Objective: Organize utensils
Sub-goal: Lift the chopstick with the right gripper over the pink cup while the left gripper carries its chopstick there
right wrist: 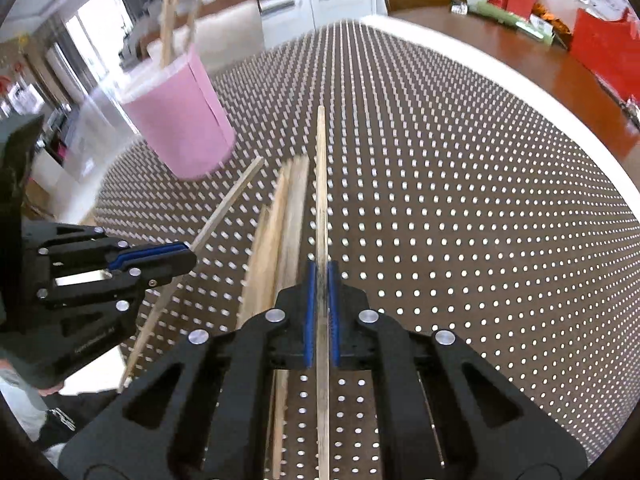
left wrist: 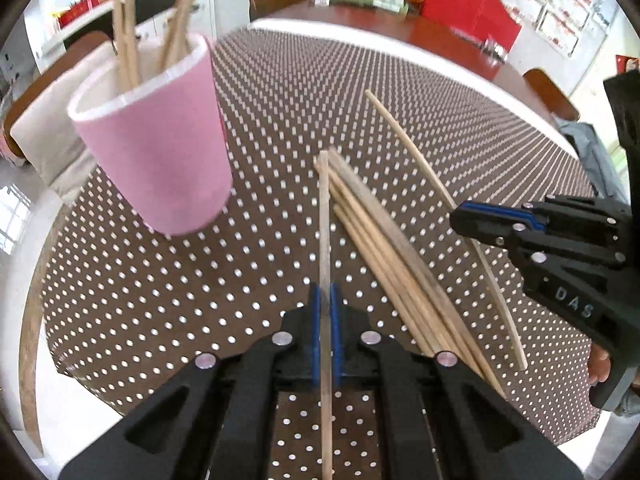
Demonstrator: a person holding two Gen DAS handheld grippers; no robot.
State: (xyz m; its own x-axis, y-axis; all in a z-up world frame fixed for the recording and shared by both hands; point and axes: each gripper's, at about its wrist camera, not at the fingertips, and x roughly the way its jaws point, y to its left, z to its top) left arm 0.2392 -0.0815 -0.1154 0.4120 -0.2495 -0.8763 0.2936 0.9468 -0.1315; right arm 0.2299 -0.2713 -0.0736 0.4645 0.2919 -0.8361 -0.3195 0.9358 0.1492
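Both tongs clamped, left tongs (left wrist: 325, 312) and right tongs (right wrist: 322, 304) each pinching one chopstick (left wrist: 325, 216) near its middle (balanced for dropping), pink cup (left wrist: 160, 148) waiting far left on the worktop (left wrist: 400, 120).

Right gripper (right wrist: 322, 284) clamped on one wooden chopstick (right wrist: 321, 184), stick running straight ahead between the blue pads (right wrist: 308, 312). Loose chopsticks (right wrist: 280, 232) lie bundled on the dotted brown tablecloth (right wrist: 460, 220) just left of it. Left gripper (right wrist: 188, 256) at left edge, closed on another chopstick (right wrist: 232, 196), angled. Pink cup (right wrist: 184, 120) beyond, sticks standing in it; cup blurred.
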